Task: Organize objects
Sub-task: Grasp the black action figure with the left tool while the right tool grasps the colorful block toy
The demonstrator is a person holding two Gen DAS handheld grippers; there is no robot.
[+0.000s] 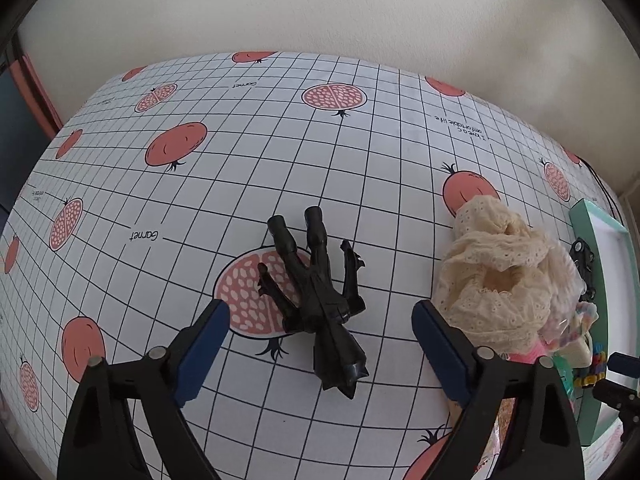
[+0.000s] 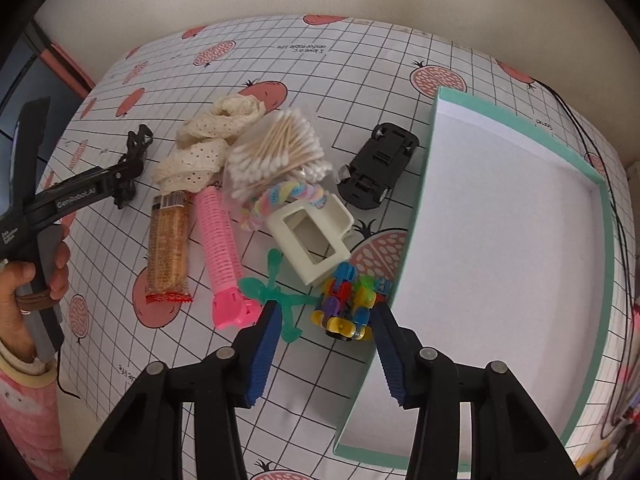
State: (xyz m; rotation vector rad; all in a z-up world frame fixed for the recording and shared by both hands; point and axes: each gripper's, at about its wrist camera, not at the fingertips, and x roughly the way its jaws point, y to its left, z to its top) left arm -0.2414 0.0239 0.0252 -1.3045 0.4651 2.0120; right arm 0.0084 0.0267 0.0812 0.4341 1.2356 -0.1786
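The tablecloth carries printed words: "Garnet" appears ahead and to the left of the left gripper, and again farther off near the far edge, while "I love a comfortable life" stands ahead to its right. In the right wrist view, the arm of the left gripper reads "GenRobot.AI"; smaller white lettering below it is too small to read.

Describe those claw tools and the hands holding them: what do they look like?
Each gripper, left and right, has black angular arms with silver pivot pins and blue ribbed pads. The left one reads "GenRobot.AI" in white. The left hand is bare, with a pink, cream-cuffed sleeve.
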